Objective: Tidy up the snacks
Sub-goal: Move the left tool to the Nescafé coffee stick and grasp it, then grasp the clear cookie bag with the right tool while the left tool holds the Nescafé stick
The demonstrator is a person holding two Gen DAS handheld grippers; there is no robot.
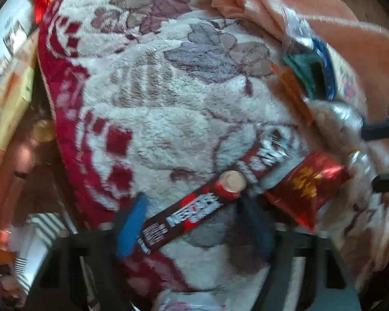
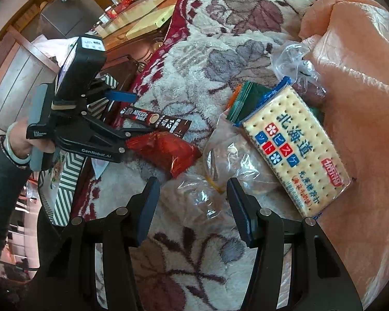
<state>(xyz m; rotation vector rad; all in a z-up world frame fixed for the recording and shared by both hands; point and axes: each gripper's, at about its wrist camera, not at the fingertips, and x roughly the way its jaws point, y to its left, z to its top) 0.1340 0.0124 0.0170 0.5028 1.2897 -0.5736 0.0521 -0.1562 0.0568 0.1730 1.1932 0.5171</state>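
The Nescafé coffee stick (image 1: 207,202) is lying on the blanket (image 1: 168,119) near its red-bordered edge, between the part-open left tool's (image 1: 192,223) pads, untouched, so closing squarely across its middle looks wisest, while the right tool (image 2: 192,207) is hovering half-open, empty.

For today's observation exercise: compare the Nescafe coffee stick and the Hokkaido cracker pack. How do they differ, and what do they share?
The Nescafe coffee stick is narrow and dark brown; the Hokkaido cracker pack is broad, pale and printed like a cracker.
The stick lies flat on the floral blanket; the pack leans tilted against the peach cloth.
The stick lies alone; the pack rests on clear plastic bags.
Both are sealed and ungripped.
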